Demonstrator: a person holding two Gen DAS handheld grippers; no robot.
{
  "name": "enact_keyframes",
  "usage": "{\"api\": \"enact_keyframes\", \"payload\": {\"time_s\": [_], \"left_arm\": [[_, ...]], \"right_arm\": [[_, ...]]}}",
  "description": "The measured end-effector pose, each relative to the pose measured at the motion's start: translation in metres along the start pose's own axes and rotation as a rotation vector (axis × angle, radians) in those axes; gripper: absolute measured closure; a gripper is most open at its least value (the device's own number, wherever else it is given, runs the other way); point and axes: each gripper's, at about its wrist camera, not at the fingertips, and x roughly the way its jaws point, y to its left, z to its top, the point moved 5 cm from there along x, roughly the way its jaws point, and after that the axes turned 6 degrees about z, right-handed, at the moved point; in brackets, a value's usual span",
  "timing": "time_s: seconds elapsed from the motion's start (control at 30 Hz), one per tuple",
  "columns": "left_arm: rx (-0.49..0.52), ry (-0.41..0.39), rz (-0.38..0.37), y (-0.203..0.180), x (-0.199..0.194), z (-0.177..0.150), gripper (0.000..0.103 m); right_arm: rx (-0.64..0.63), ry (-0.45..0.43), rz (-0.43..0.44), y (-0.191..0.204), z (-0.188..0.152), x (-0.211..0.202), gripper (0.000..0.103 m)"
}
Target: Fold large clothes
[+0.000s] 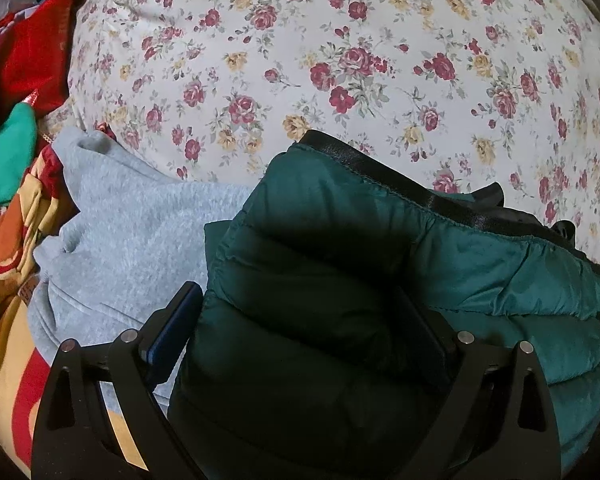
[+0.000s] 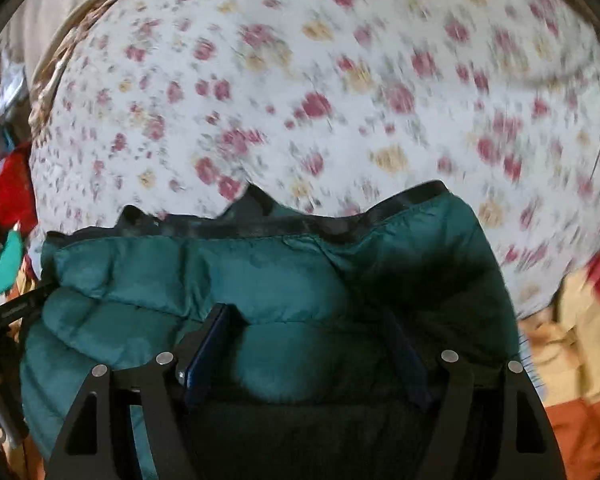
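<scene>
**With both grippers full of jacket, the fold is mid-carry**

While the teal puffer jacket (image 1: 340,264) hangs bunched between my two tools, I judge this as the carrying stage of a fold: one edge lifted above the floral bedsheet (image 1: 300,60), not yet laid down. My left gripper (image 1: 300,328) has its fingers spread fairly wide, yet the padded fabric fills the gap and bulges against both pads, so it is gripped. My right gripper (image 2: 308,348) looks the same, a quilted roll wedged between its blue pads (image 2: 204,352).

Next I need to bring both ends across together and lower them level, or the slippery shell will slide askew.

It is puffy, stitched in horizontal channels, slightly glossy, with a black binding strip (image 1: 380,168) along its edge. Beside it lies a soft grey fleece garment (image 1: 132,232), matte and nubby.
</scene>
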Motion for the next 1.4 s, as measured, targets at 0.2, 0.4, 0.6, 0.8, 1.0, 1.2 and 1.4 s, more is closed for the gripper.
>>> {"api": "enact_keyframes", "payload": {"time_s": [0.2, 0.4, 0.6, 0.8, 1.0, 1.2, 1.4], "left_arm": [[0.016, 0.002, 0.017, 0.002, -0.014, -0.003, 0.008], [0.021, -0.021, -0.011, 0.008, -0.045, -0.013, 0.008], [0.048, -0.035, -0.011, 0.011, -0.067, -0.027, 0.008], [0.063, -0.043, -0.012, 0.012, -0.086, -0.037, 0.008], [0.083, -0.074, -0.004, 0.018, -0.102, -0.046, 0.008], [0.081, -0.066, -0.001, 0.025, -0.101, -0.052, 0.008], [0.058, -0.039, -0.008, 0.032, -0.088, -0.061, 0.008]], "right_arm": [[-0.037, 0.019, -0.026, 0.012, 0.005, -0.009, 0.028], [0.010, -0.033, 0.001, 0.004, 0.000, -0.054, 0.027], [0.032, 0.023, -0.021, 0.000, -0.011, -0.061, 0.027], [0.024, -0.002, 0.004, 0.014, -0.015, -0.088, 0.026], [0.106, 0.030, 0.011, 0.003, -0.026, -0.088, 0.026], [0.109, 0.028, 0.001, 0.005, -0.024, -0.090, 0.026], [0.135, 0.044, -0.009, -0.001, -0.017, -0.074, 0.026]]}}
